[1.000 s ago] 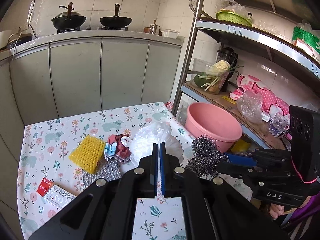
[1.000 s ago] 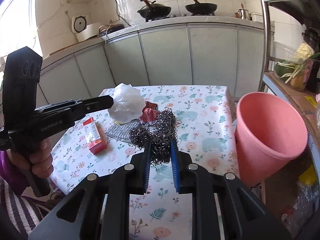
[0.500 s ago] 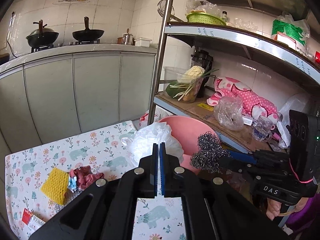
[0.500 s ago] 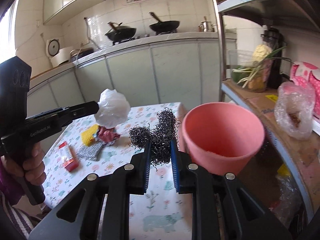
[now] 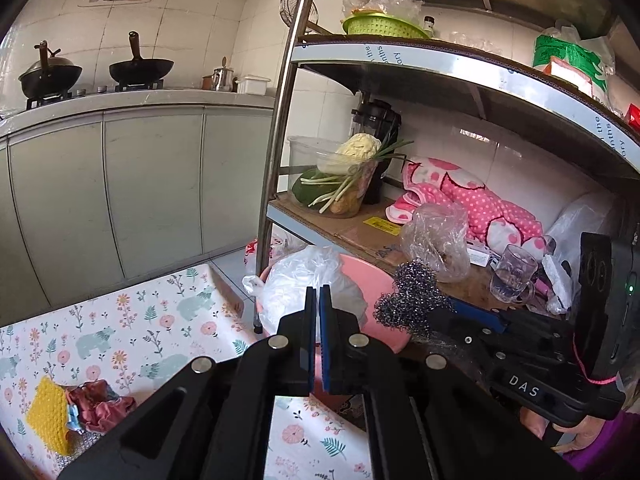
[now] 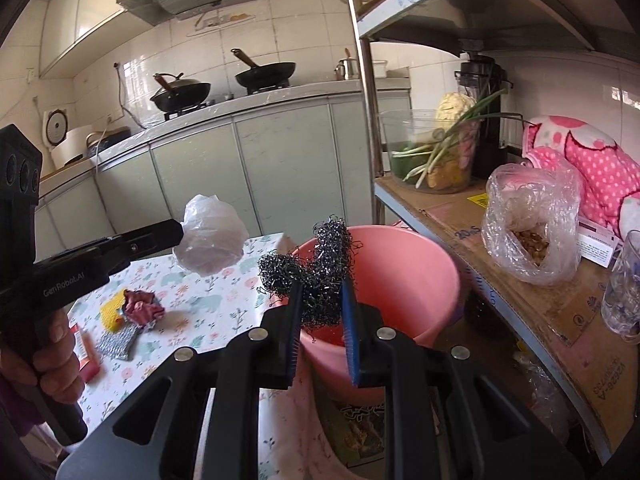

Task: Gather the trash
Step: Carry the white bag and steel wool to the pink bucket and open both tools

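The left gripper (image 5: 319, 300) has its fingers pressed nearly together on a white plastic bag (image 5: 308, 280), held over the pink bucket (image 6: 400, 276) rim. The right gripper (image 6: 320, 300) pinches steel wool (image 6: 312, 272) above the same bucket (beside the desk (image 5: 132, 332)), where a yellow sponge (image 5: 48, 416) and red wrapper (image 5: 100, 404) lie

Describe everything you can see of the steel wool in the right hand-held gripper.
The steel wool is a dark grey tangle of thin metal wires, loose and irregular, with two lumps. The right hand-held gripper pinches its lower part between blue-padded fingers. It hangs in the air above the pink bucket, and touches nothing else.
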Demonstrator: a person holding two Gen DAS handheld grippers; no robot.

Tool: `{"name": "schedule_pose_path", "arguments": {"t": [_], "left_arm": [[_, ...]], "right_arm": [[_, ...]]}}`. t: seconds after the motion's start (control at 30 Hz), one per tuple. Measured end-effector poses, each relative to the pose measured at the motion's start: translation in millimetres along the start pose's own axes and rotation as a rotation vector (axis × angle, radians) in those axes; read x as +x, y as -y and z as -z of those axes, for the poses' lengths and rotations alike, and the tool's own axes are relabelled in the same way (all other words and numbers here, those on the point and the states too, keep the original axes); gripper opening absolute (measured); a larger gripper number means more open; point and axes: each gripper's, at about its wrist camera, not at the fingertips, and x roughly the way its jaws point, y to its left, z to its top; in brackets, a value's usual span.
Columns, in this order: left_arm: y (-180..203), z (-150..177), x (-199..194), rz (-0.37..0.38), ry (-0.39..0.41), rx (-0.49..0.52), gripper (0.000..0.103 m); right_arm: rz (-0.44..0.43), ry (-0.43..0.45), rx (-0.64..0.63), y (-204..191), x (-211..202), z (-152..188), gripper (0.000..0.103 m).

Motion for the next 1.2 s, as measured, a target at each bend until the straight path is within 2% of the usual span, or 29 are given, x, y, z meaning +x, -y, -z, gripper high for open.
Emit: {"name": "schedule_pose_path", "arguments": {"t": [0.23,0.53,0.8,1.0,1.13,1.17,1.2], "left_arm": [[11.8,-1.1,41.9,0.025,-0.036,-0.004,0.001],[8.6,8.6,92.2,0.025,-0.123,-0.019,0.001],[2.3,22.4,119.2,0.016,-0.195,-0.030,0.001],[-2.1,30.1,121.0,0.016,-0.211,-0.040,0.002],[-5.2,29.0,119.1,0.006,-0.220,-0.071,0.008],[-5.9,28.3,118.0,-0.001,-0.222,-0.078,0.014],[-6.5,27.8,116.7,-0.006,-0.222,-0.086,0.018]], "right_arm": [[0.037,-0.017,0.031,11.3,24.8,2.0,0.019],[0.067,-0.092,0.061,24.4,61.8,9.7,0.019],[0.086,-0.136,0.069,30.7,86.5,16.6,0.019],[0.090,-0.140,0.055,27.9,87.3,19.0,0.019],[0.092,-0.143,0.056,26.7,84.4,17.7,0.020],[0.092,-0.145,0.056,26.6,83.6,17.4,0.022],[0.091,-0.148,0.056,26.0,82.4,17.2,0.028]]}}
